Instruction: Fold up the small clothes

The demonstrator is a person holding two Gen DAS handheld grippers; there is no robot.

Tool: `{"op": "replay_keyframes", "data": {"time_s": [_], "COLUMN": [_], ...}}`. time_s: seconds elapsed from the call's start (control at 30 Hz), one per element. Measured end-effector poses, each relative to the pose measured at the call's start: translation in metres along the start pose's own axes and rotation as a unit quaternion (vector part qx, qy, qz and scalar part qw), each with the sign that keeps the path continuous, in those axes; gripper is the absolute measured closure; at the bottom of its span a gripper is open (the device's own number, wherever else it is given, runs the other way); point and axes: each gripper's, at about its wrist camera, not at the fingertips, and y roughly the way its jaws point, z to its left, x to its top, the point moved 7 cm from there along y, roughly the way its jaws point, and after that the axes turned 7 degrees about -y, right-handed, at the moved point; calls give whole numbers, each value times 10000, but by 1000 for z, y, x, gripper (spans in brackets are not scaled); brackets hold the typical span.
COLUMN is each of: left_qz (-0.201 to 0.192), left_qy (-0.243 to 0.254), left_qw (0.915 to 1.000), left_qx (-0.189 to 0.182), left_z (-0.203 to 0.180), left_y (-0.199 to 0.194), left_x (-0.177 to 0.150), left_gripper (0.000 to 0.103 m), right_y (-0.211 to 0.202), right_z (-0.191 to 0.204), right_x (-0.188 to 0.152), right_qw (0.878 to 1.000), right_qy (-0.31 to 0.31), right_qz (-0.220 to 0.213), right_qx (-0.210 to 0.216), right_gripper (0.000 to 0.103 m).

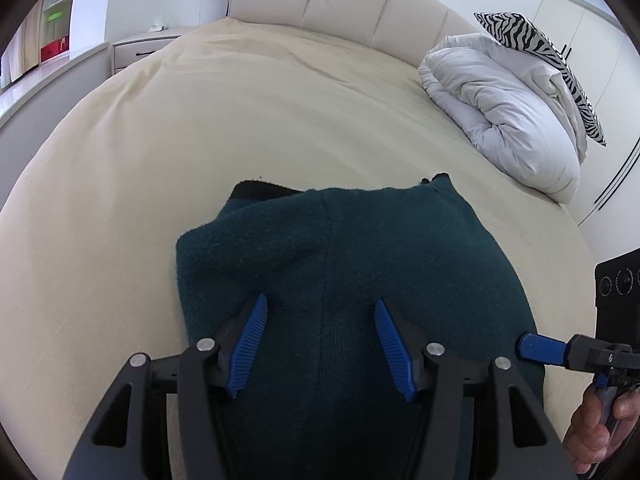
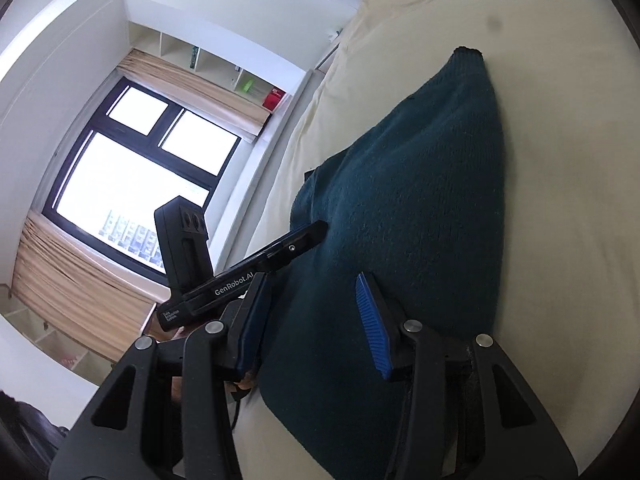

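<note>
The dark teal knitted garment (image 1: 352,264) lies folded into a compact panel on the cream bed sheet (image 1: 200,140). My left gripper (image 1: 320,344) and right gripper (image 2: 316,320) hover over it, both released. Judged: further folding may remain.

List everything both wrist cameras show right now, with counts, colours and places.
knit garment: one, dark teal, folded flat on the bed, under both tongs
bed sheet: one, cream, covering the bed
headboard: one, cream, padded, far end of the bed
duvet: one, white, bundled at the bed's far right
zebra pillow: one, black and white, on the duvet
nightstand: one, white, left of the headboard
window: one, dark frame, beige blinds, beside the bed
red box: one, on the wall shelf
left tongs: blue pads, open over the garment
right tongs: blue pads, open over the garment
hand: one, gripping the right tongs' handle
</note>
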Motion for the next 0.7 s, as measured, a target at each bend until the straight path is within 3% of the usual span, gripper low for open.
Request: {"op": "replay_keyframes", "data": {"time_s": [0.1,0.17,0.27,0.43,0.57,0.7], "left_qz": [-57,-171,-351,249,686,905], "left_qy": [-349,-681,-1149,-1319,-1837,-1972], "left_qw": [9988,9957,9906,9887,9698,9629], "left_qx": [-338,-597,-658,-666,-1448,-1605], "left_z": [4,15,41,60,54,53], "left_y": [-19,-41,-70,-67,-54,-43], "left_x": [0,-1,-6,-27,-41,-37], "left_gripper": [44,42,34,34,33,33], "right_y": [-6,-28,-80,-95,-80,-60], "right_z": [5,9,3,-26,-47,-53], "right_x": [8,3,-3,-9,-19,-24], "right_qw": [9995,9973,9918,9912,9932,9933], "right_qy": [-48,-221,-366,121,669,927], "right_qz": [-55,-229,-521,-323,-89,19], "right_qx": [-297,-664,-1109,-1278,-946,-685], "right_gripper": [57,44,20,19,19,19]}}
